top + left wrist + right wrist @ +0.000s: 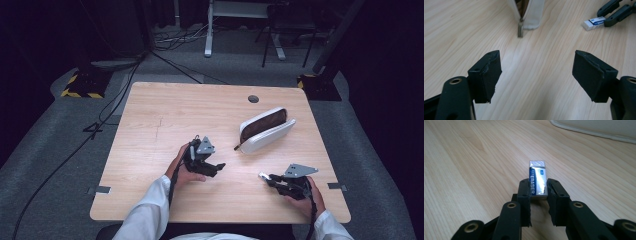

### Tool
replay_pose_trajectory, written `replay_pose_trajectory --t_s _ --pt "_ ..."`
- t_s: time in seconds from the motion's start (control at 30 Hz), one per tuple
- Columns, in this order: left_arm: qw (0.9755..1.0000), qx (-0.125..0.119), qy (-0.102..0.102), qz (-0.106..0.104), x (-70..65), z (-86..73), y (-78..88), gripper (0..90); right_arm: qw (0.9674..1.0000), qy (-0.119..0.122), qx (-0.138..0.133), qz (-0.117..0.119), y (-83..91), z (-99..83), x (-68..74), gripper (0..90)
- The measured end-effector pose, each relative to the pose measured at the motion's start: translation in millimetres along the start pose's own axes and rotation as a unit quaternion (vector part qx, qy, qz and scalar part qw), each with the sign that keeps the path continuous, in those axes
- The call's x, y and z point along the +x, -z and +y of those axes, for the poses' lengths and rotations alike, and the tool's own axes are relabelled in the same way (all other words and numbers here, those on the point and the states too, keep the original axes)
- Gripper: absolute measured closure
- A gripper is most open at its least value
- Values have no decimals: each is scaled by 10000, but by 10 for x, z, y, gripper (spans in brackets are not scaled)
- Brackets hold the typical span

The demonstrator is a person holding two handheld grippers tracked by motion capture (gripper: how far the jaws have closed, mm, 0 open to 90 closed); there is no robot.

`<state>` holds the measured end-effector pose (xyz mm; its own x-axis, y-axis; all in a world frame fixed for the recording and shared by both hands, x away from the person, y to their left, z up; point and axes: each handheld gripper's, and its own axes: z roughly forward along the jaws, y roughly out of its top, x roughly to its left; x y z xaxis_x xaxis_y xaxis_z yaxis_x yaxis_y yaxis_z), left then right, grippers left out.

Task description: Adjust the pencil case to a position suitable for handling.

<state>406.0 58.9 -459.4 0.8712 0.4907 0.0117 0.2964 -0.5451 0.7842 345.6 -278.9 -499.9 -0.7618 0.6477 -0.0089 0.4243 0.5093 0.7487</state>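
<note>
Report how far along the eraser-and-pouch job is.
Done: the right gripper is shut on the eraser, and the pencil pouch lies unzipped on the table. In hand: the eraser sits between the jaws, apart from the pouch. Left: probably dropping it inside; the left gripper is open, holding nothing.

Bare bench [165, 115] lies open left of the pencil case [265, 129], the lone obstacle, apparently lying well apart from both grippers on the wood.
</note>
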Motion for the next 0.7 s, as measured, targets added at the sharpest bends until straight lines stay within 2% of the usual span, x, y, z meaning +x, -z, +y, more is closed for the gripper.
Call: replay_pose_trajectory --t_s 0.13,0.17,0.27,0.5,0.57,0.6,0.7 --pt "9998 -71 -185 -91 -56 217 -144 274 9998 -119 -15 -157 97 -90 -114 738" --pt "9998 -71 -185 -91 -56 217 -144 279 9998 -119 -15 -157 97 -90 -114 738" --pt "9993 -168 -297 -175 -95 395 -245 284 9992 -274 -58 -300 180 -175 -224 738" --pt "9991 -276 -272 -199 -136 668 -515 307 9979 -434 -71 -474 261 -251 -347 738" --pt "9990 -309 -296 -121 -140 720 -579 307 9977 -456 -74 -497 278 -268 -373 738" --pt "9990 -342 -240 -137 -132 740 -611 306 9976 -480 -85 -495 283 -274 -380 738" --pt "9993 -298 -221 -88 -113 793 -716 305 9974 -530 -116 -471 287 -284 -390 738"
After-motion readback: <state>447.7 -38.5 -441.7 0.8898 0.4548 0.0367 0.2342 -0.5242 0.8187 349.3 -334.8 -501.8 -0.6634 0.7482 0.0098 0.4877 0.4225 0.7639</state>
